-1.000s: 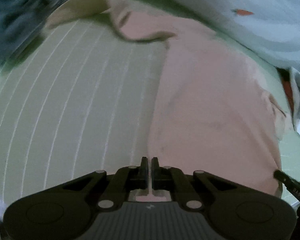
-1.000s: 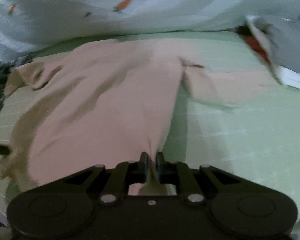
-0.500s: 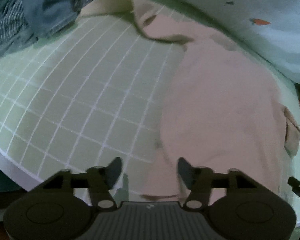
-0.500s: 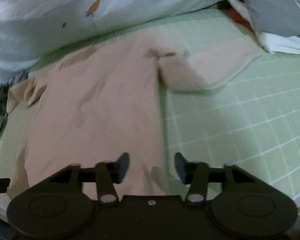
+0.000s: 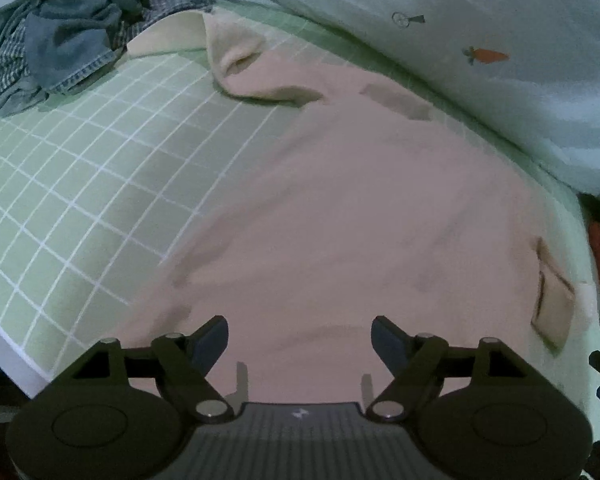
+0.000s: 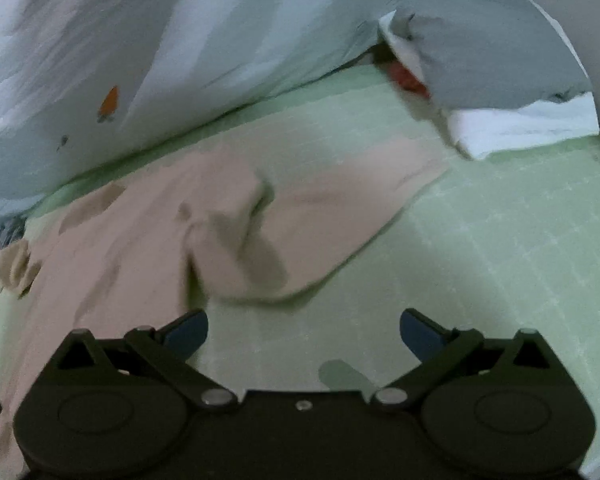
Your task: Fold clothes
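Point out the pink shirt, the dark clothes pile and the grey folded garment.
pink shirt [image 5: 360, 208]: left wrist view, middle of its body.
dark clothes pile [image 5: 68, 36]: left wrist view, blue-grey cloth on top.
grey folded garment [image 6: 488, 48]: right wrist view, its grey top face.

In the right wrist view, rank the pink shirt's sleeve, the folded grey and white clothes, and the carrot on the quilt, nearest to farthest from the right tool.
1. Pink shirt's sleeve, just ahead of the open right tool.
2. Folded grey and white clothes, far right.
3. Carrot on the quilt, far left; too close to the clothes to rank firmly.
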`<act>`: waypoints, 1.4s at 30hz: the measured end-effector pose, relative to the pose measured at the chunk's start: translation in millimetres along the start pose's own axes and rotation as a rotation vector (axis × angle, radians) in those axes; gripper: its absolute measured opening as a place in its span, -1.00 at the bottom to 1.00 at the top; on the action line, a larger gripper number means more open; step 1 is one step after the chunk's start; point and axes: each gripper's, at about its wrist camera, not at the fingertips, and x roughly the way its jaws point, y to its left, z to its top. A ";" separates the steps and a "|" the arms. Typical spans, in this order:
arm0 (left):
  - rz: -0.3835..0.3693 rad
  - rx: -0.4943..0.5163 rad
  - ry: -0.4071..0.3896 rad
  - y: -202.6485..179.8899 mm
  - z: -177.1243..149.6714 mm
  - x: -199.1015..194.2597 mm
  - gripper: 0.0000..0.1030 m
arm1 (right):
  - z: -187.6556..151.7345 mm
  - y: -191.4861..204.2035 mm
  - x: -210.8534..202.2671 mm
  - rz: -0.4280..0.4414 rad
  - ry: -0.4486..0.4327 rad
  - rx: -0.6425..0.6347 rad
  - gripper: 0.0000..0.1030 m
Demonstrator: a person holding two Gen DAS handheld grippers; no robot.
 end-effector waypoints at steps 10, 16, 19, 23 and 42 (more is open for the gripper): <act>0.087 0.054 -0.034 -48.6 27.0 11.2 0.54 | 78.5 -59.2 90.2 -0.107 -0.032 0.050 1.00; 0.114 0.102 -0.033 -69.4 37.8 9.1 0.54 | 96.5 -72.0 113.6 -0.143 -0.065 0.041 0.53; 0.113 0.115 -0.025 -76.9 38.2 13.4 0.54 | 92.6 -70.6 116.2 -0.166 -0.062 -0.008 0.22; 0.087 0.156 -0.021 -87.7 32.7 14.7 0.54 | 85.7 -73.2 111.0 -0.199 -0.066 -0.068 -0.62; 0.053 0.120 -0.040 -79.3 21.6 9.2 0.56 | 82.3 -100.7 102.9 -0.163 -0.073 0.054 0.21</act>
